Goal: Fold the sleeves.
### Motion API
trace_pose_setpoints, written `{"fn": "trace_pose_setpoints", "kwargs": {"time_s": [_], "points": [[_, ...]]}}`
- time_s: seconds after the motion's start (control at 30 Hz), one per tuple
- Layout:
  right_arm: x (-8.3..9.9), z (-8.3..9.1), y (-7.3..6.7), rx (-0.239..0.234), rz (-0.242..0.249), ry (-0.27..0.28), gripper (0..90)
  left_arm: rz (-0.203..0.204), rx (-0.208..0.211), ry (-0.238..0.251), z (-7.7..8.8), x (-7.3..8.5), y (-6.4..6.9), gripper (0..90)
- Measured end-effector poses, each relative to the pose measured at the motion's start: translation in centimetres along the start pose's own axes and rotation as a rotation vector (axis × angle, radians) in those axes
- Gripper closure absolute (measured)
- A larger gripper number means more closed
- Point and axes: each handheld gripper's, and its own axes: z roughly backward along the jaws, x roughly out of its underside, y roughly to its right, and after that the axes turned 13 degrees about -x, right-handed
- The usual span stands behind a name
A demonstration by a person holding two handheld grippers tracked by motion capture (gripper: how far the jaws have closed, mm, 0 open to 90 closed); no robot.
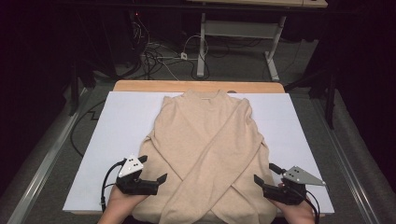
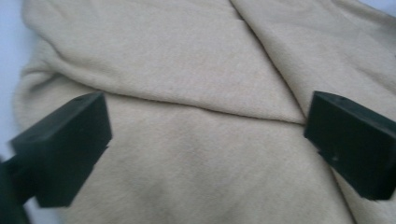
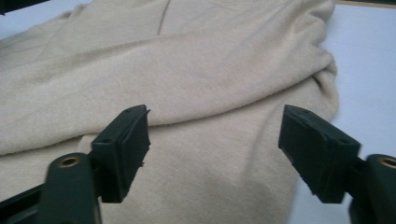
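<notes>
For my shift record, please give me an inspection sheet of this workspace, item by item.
Surface: white sheet over a wooden table.
Job's things: beige sweater lying flat, sleeves crossed over its front.
Clutter: nothing seen.
Grippers: left tongs and right tongs both open, at the sweater's lower sides, holding nothing.
Cables: black cable trailing from the left tongs; wires on the floor beyond.
Surroundings: desk frame behind, dark room.

Sweater (image 1: 205, 149) flat on table (image 1: 121, 116), sleeves crossed — left gripper (image 1: 154, 170) and right gripper (image 1: 264, 173) flanking hem, apparently just clear.
</notes>
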Motion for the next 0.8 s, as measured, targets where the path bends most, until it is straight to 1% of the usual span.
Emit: {"fn": "trace_pose_setpoints", "kwargs": {"time_s": [0.13,0.2,0.3,0.37,0.4,0.47,0.5,0.57,0.6,0.63,0.67,0.7,0.73,0.77,0.8], "points": [[-0.1,0.1,0.5,0.028,-0.007,-0.014,13.4,0.007,-0.030,-0.009,0.2,0.2,-0.9,0.0],[-0.1,0.1,0.7,0.043,-0.014,-0.017,8.0,0.004,-0.049,-0.024,0.3,0.3,-1.3,0.0],[-0.2,-0.1,1.1,0.064,-0.035,-0.028,0.7,0.004,-0.079,-0.061,0.3,0.5,-1.8,0.0],[-0.3,-0.3,1.4,0.077,-0.046,-0.037,0.5,-0.004,-0.111,-0.104,0.2,0.7,-2.0,0.0],[-0.3,-0.4,1.6,0.082,-0.054,-0.039,0.5,-0.007,-0.127,-0.125,0.1,0.8,-2.1,0.0],[-0.5,-0.7,2.0,0.087,-0.064,-0.046,0.7,0.001,-0.137,-0.163,-0.2,1.2,-2.4,0.0],[-0.6,-0.8,2.2,0.099,-0.071,-0.056,2.1,0.006,-0.138,-0.184,-0.3,1.3,-2.5,0.0],[-0.7,-1.0,2.6,0.123,-0.091,-0.075,7.6,0.006,-0.136,-0.216,-0.7,1.6,-2.6,0.9],[-0.7,-1.2,2.9,0.129,-0.097,-0.086,10.8,0.014,-0.128,-0.223,-0.8,1.6,-2.8,2.1],[-0.7,-1.3,3.0,0.139,-0.103,-0.105,14.9,0.020,-0.126,-0.221,-0.8,1.5,-2.8,4.4],[-0.7,-1.4,3.2,0.152,-0.110,-0.122,17.2,0.029,-0.125,-0.218,-0.8,1.5,-2.9,7.4],[-0.7,-1.5,3.3,0.155,-0.128,-0.129,19.1,0.035,-0.126,-0.229,-0.9,1.5,-3.0,10.2],[-0.7,-1.5,3.4,0.155,-0.129,-0.135,20.8,0.042,-0.125,-0.243,-1.1,1.5,-3.1,13.3],[-0.7,-1.6,3.4,0.160,-0.129,-0.141,22.2,0.049,-0.125,-0.255,-1.2,1.4,-3.2,14.3],[-0.7,-1.7,3.4,0.167,-0.127,-0.145,23.6,0.050,-0.127,-0.253,-1.3,1.4,-3.3,14.4]]}}
